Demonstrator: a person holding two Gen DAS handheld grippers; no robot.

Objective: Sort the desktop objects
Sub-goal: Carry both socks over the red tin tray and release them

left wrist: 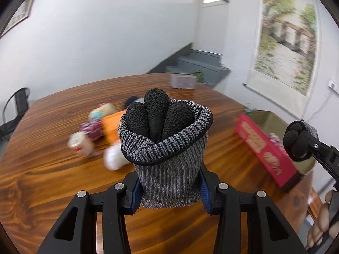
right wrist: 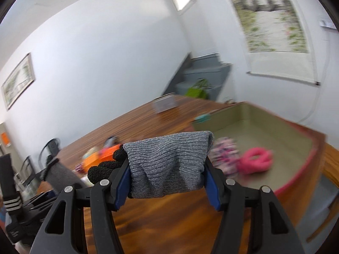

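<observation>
**Two gloves carried, one in each gripper**

The left gripper [left wrist: 169, 187] clenched a grey knit glove [left wrist: 167, 148] between its fingers, black fingertips bunched above; the right gripper [right wrist: 167, 187] pinched another glove [right wrist: 167, 165]. Both looked soft, light and grippy, best held mid-body. Beyond the fingers lay the wooden table [left wrist: 53, 186] and a red-sided box [right wrist: 296, 180]
</observation>
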